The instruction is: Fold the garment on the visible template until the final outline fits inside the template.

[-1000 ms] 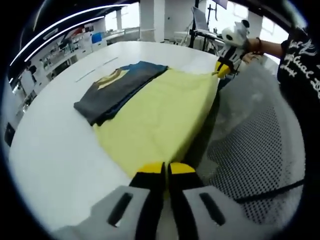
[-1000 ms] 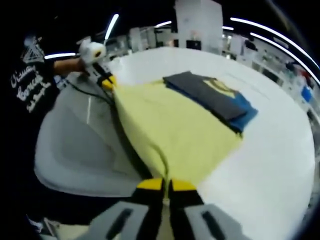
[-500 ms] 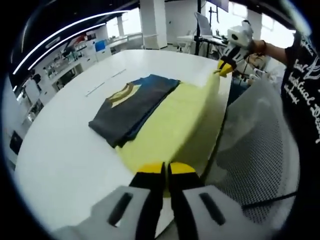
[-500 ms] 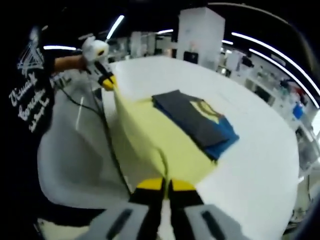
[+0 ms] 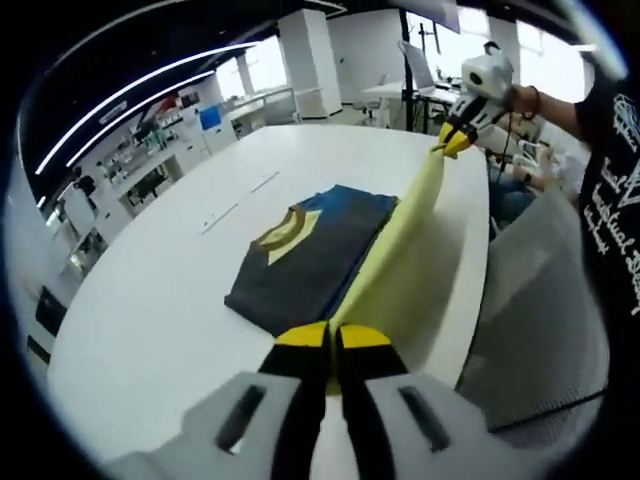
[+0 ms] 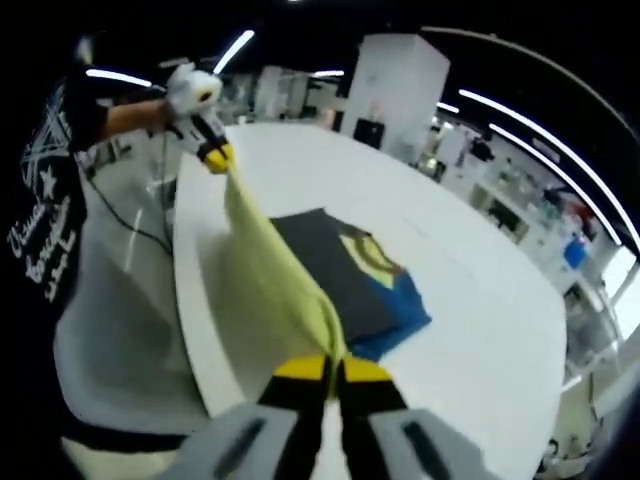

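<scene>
Garment [image 5: 400,260], yellow, now lifted off the table [image 5: 150,300] near edge, pinched taut between left gripper [image 5: 332,338] and right gripper [image 6: 332,368]; fold-over toward dark layer [image 5: 300,260] beginning.

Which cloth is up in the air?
The yellow garment; both grippers hold its edge up, while the dark folded garment lies flat on the white table.

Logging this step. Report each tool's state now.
Left tool: shut on the yellow garment.
Right tool: shut on the yellow garment's other corner.
</scene>
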